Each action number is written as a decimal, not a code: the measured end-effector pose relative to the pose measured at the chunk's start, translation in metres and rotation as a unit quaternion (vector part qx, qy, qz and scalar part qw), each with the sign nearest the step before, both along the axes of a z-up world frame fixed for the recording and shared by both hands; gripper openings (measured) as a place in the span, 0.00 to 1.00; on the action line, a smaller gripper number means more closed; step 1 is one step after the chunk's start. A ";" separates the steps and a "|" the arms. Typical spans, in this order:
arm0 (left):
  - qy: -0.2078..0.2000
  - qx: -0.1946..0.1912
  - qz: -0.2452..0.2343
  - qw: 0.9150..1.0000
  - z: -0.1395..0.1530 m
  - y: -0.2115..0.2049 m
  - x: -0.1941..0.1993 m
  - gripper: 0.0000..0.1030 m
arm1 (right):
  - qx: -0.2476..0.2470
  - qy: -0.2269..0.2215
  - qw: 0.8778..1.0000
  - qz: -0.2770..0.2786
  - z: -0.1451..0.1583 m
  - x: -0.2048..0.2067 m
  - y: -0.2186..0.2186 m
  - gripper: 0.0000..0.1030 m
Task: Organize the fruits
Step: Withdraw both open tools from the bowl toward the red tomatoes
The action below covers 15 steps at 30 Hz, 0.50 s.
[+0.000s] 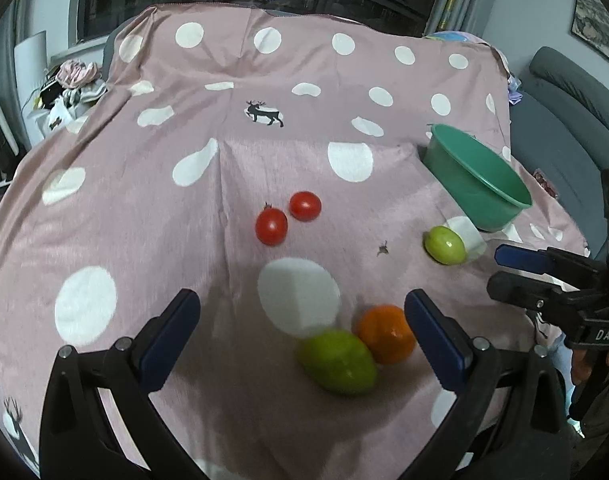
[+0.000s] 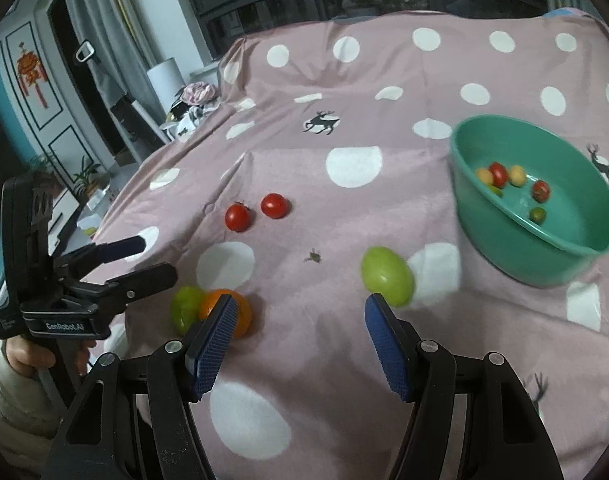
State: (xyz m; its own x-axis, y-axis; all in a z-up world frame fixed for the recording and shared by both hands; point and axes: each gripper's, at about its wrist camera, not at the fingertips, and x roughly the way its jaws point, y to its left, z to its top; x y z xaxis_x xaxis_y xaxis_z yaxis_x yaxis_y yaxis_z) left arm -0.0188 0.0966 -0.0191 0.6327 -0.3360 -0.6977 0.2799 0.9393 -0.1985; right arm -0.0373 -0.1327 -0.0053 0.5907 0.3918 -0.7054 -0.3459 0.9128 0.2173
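Observation:
On the pink polka-dot cloth (image 1: 264,168) lie two red tomatoes (image 1: 271,226) (image 1: 305,206), a green fruit (image 1: 338,360) touching an orange (image 1: 386,334), and a second green fruit (image 1: 444,245) near the teal bowl (image 1: 480,184). My left gripper (image 1: 300,308) is open just above the green-and-orange pair, touching neither. The right gripper (image 2: 301,304) is open too and holds nothing; the lone green fruit (image 2: 387,276) lies just beyond its right fingertip. Its left finger partly hides the orange (image 2: 224,312). The bowl (image 2: 524,256) holds several small tomatoes.
A small dark stem scrap (image 2: 312,257) lies mid-cloth. A grey sofa (image 1: 564,128) stands past the cloth's right edge, and clutter (image 1: 72,80) sits at the far left. In the right wrist view a hand (image 2: 20,356) holds the left gripper (image 2: 156,258).

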 end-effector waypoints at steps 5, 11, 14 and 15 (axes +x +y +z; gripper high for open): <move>-0.001 0.011 -0.005 1.000 -0.003 0.000 0.015 0.99 | 0.009 0.007 1.000 0.012 -0.002 0.016 0.007 0.65; 0.004 0.035 0.002 0.999 -0.006 -0.004 0.033 0.99 | 0.013 0.009 1.000 0.018 -0.003 0.037 0.014 0.65; 0.010 0.045 0.000 0.999 -0.008 -0.008 0.039 0.99 | 0.011 0.011 1.000 0.023 -0.004 0.047 0.018 0.65; 0.010 0.050 -0.001 0.999 -0.009 -0.009 0.041 0.99 | 0.011 0.011 1.000 0.024 -0.004 0.048 0.019 0.65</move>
State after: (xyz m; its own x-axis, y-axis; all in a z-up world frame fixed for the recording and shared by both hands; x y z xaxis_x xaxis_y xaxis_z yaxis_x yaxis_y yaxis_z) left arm 0.0226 0.0874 -0.0278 0.6173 -0.2641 -0.7411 0.2780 0.9544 -0.1085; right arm 0.0111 -0.1141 -0.0093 0.5551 0.4337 -0.7097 -0.3830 0.8907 0.2448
